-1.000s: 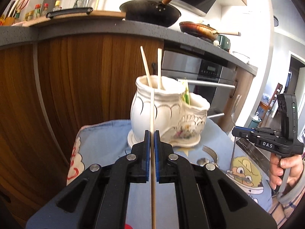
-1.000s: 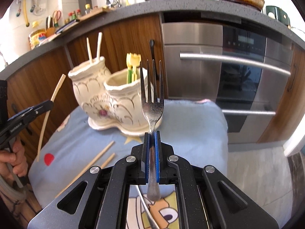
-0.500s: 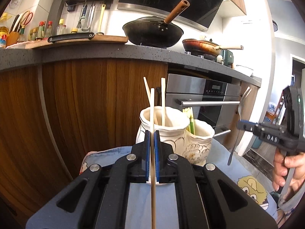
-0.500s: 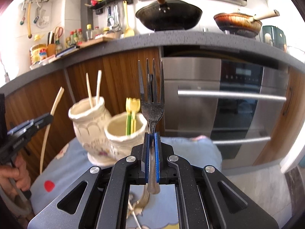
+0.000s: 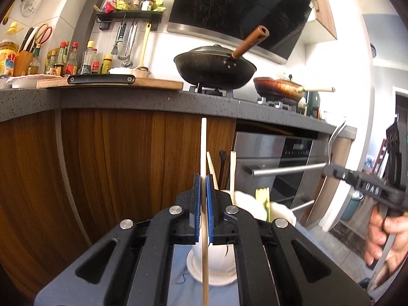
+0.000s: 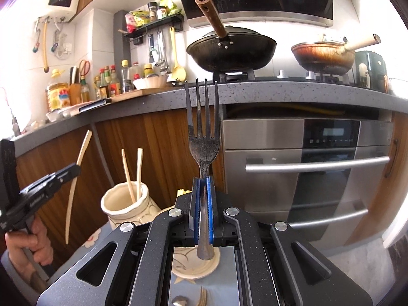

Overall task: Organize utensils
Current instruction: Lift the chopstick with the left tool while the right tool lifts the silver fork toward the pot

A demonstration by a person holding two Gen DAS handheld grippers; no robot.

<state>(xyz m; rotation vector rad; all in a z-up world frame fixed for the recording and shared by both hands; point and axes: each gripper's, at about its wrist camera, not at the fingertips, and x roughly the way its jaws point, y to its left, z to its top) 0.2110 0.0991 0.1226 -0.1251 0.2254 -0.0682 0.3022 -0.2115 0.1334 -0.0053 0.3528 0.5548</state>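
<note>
My left gripper [image 5: 203, 178] is shut on a pale wooden chopstick [image 5: 203, 148] held upright, just above the white ceramic holder [image 5: 244, 199]. The holder's taller pot [image 6: 125, 204] has two chopsticks [image 6: 132, 173] in it; the lower pot holds yellow-green utensils [image 5: 264, 195]. My right gripper [image 6: 203, 181] is shut on a metal fork [image 6: 202, 127], tines up, above the holder's base [image 6: 196, 267]. The right gripper also shows in the left wrist view [image 5: 362, 181], and the left gripper in the right wrist view [image 6: 43, 191].
The holder stands on a blue patterned cloth [image 5: 183, 280]. Another fork [image 6: 202, 298] and a spoon [image 6: 179, 301] lie on the cloth below my right gripper. Wooden cabinets [image 5: 114, 165], an oven [image 6: 318, 173] and a dark counter [image 5: 153, 99] stand behind.
Both grippers have risen with their utensils, so the holder now sits low in both views, partly behind the fingers. Each grip is unchanged.
</note>
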